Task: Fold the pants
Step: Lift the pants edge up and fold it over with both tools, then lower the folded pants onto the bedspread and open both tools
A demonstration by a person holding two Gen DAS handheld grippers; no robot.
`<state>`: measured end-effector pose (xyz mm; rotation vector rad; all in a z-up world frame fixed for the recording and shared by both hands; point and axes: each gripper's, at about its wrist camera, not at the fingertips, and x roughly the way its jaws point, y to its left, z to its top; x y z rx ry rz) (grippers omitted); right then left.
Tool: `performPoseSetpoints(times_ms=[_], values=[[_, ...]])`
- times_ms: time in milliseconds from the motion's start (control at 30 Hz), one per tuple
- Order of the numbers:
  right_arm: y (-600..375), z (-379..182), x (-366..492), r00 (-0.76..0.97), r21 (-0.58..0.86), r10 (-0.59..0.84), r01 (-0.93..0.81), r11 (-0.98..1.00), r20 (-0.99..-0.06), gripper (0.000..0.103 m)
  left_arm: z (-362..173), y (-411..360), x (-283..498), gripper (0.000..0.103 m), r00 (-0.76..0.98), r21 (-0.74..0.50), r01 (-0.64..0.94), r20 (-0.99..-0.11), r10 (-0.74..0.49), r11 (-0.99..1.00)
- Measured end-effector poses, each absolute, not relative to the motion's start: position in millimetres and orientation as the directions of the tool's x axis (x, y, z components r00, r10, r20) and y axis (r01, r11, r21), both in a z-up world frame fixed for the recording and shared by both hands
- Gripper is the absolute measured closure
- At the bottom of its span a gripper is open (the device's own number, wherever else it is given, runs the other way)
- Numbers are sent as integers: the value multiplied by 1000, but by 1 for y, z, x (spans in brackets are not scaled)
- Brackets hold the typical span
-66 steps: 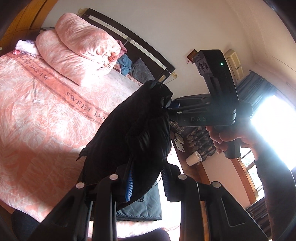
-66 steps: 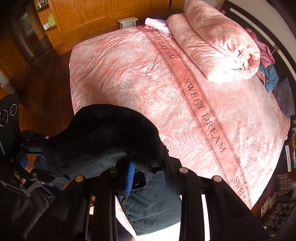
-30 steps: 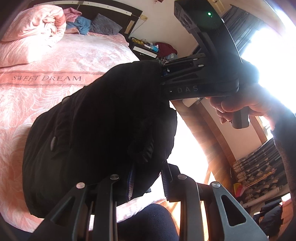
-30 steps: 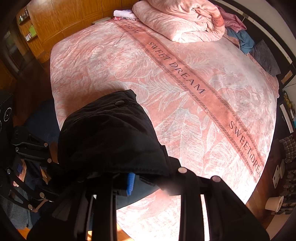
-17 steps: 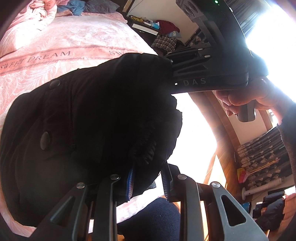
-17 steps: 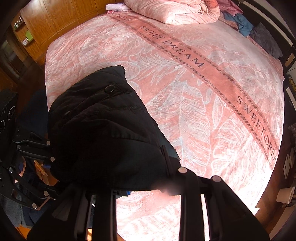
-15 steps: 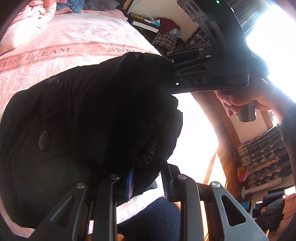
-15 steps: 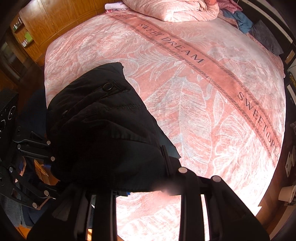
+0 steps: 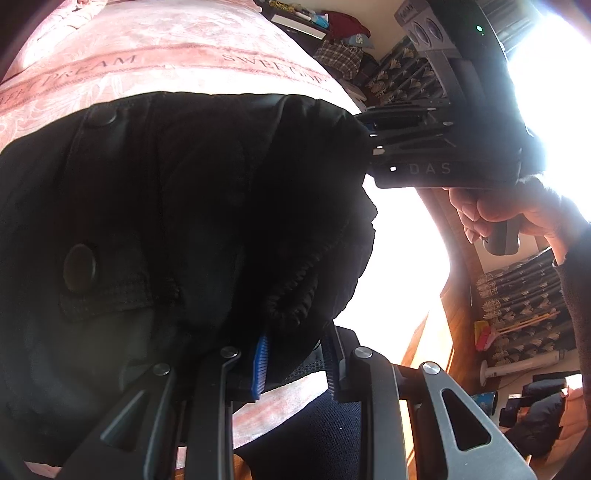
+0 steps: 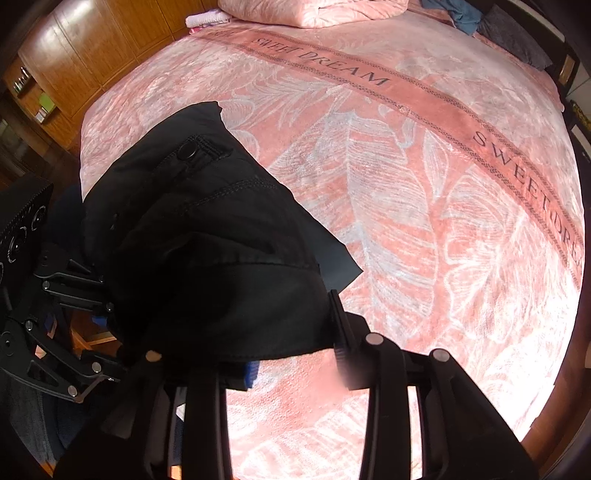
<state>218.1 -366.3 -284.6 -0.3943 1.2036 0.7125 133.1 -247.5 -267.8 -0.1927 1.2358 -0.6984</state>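
Observation:
The black pants (image 9: 184,221) hang bunched between my two grippers, low over the near edge of the pink bed (image 10: 406,184). My left gripper (image 9: 295,350) is shut on one part of the waistband, with blue pads pinching the fabric. My right gripper (image 10: 291,354) is shut on another part of the waistband; it also shows in the left wrist view (image 9: 369,147), clamped on the cloth at the right. The pants (image 10: 207,240) show a waist button and stitched seams. The legs hang hidden below.
The bed has a "SWEET DREAM" band (image 10: 351,77). A rolled pink duvet (image 10: 314,11) and loose clothes (image 10: 461,14) lie at the headboard end. Wooden wardrobes (image 10: 92,48) stand at the left. A bright window (image 9: 546,74) and cluttered floor (image 9: 517,350) are at the right.
Both grippers have carried the pants lower and forward over the bed. The pants now fill more of both views, and the bed surface looks closer.

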Motion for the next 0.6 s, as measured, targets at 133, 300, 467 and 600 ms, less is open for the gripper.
performPoseSetpoints(times_ms=[133,300,467,600], values=[[-386,-277,211,209,102,292,-626,773,-933,60,-270,-247,136,78,141,-506,371,-798,-585,779],[-416,-264,198,267,217,366,-458,862,-891,49,-265,-237,140,78,115,-555,344,-775,-621,757],[-422,-249,176,369,206,360,-394,896,-857,49,-247,-191,140,75,77,-692,281,-675,-734,665],[-406,-229,164,449,164,342,-389,907,-826,49,-225,-155,134,60,98,-751,283,-595,-797,596]])
